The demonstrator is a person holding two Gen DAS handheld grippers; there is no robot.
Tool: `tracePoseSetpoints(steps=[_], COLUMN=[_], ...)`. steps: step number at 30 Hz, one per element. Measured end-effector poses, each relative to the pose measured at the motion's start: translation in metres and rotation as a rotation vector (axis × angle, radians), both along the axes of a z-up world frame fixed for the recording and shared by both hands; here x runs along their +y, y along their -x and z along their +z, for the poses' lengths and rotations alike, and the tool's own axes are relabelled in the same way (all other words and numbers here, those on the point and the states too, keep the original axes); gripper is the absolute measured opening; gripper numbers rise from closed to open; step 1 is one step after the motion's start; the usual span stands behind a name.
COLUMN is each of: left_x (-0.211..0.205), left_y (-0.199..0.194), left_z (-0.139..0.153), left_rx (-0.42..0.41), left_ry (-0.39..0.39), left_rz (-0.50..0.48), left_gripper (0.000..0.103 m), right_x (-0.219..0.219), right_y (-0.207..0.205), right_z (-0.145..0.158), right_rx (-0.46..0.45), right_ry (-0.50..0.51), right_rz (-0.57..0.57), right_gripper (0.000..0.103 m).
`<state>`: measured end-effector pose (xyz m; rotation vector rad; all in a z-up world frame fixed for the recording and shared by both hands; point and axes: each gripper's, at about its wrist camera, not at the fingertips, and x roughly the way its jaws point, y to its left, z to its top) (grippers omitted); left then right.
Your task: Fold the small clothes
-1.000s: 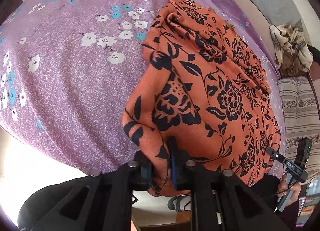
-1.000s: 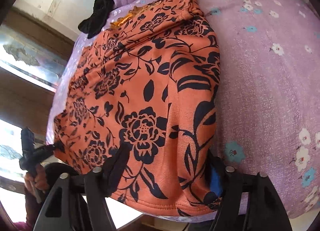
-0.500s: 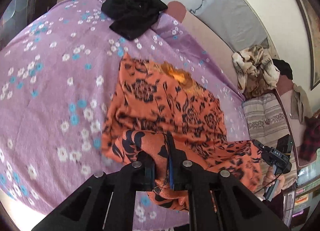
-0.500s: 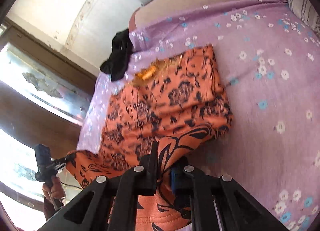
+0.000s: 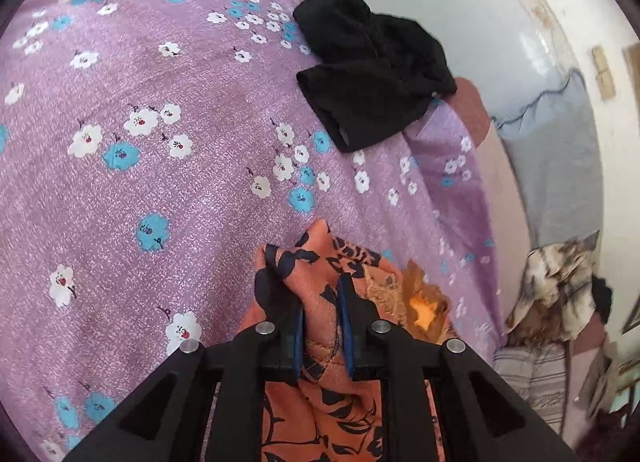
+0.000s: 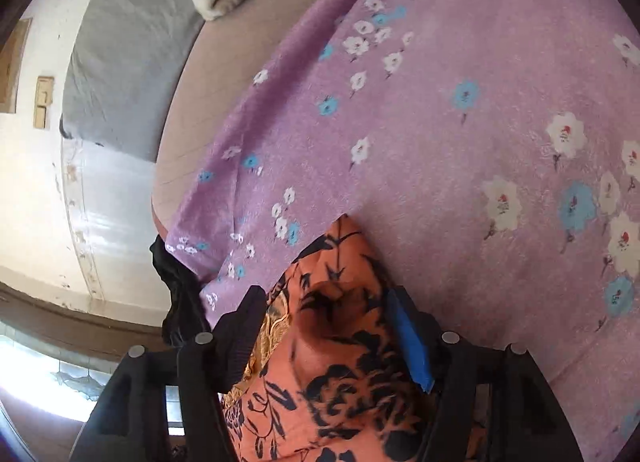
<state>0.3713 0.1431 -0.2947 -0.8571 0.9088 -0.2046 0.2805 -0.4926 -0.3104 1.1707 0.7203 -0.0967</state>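
An orange garment with black flowers [image 5: 320, 394] lies on the purple flowered bedsheet [image 5: 160, 182]. My left gripper [image 5: 320, 302] is shut on a bunched edge of it, low over the sheet. In the right wrist view the same garment [image 6: 340, 374] sits between the fingers of my right gripper [image 6: 328, 314], whose jaws stand wide apart around the cloth. A yellow lace trim [image 5: 424, 306] shows beside the left fingers.
A black garment [image 5: 372, 70] lies crumpled at the far edge of the bed. A patterned beige cloth [image 5: 556, 290] and a striped cushion [image 5: 536, 378] are at the right. A grey pillow [image 6: 120, 62] leans on the wall.
Both grippers have carried the garment's near edge forward over the rest of it toward the far side of the bed. The right jaws have opened wide; half a second ago they pinched the cloth.
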Motion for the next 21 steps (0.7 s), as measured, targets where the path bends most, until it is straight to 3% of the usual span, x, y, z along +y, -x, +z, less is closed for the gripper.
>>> tracePoseSetpoints(steps=[2, 3, 4, 7, 11, 13, 15, 18, 21], left_x=[0.011, 0.017, 0.022, 0.031, -0.014, -0.045, -0.072, -0.091, -0.091], left_y=[0.015, 0.022, 0.032, 0.057, 0.082, 0.098, 0.109, 0.111, 0.102], left_z=[0.004, 0.010, 0.017, 0.040, 0.052, 0.043, 0.031, 0.007, -0.012], left_rx=[-0.065, -0.094, -0.129, -0.167, -0.089, -0.060, -0.038, 0.028, 0.094], left_ry=[0.030, 0.017, 0.008, -0.002, -0.211, -0.309, -0.356, -0.354, -0.378], left_rz=[0.081, 0.132, 0.182, 0.260, 0.115, 0.011, -0.072, -0.157, -0.162], left_gripper=[0.041, 0.062, 0.074, 0.075, 0.077, 0.077, 0.077, 0.077, 0.077], right_x=[-0.008, -0.009, -0.008, 0.020, 0.100, 0.142, 0.179, 0.225, 0.249], right_y=[0.015, 0.024, 0.031, 0.044, 0.046, 0.042, 0.038, 0.026, -0.001], right_z=[0.009, 0.017, 0.026, 0.058, 0.078, 0.070, 0.058, 0.041, 0.019], right_rx=[-0.037, -0.056, -0.072, -0.097, -0.066, -0.021, 0.026, 0.079, 0.184], right_ry=[0.045, 0.079, 0.115, 0.238, 0.413, 0.452, 0.481, 0.551, 0.641], right_rz=[-0.015, -0.018, -0.009, 0.118, 0.393, 0.513, 0.612, 0.738, 0.797], right_gripper=[0.068, 0.068, 0.067, 0.067, 0.067, 0.066, 0.065, 0.065, 0.066])
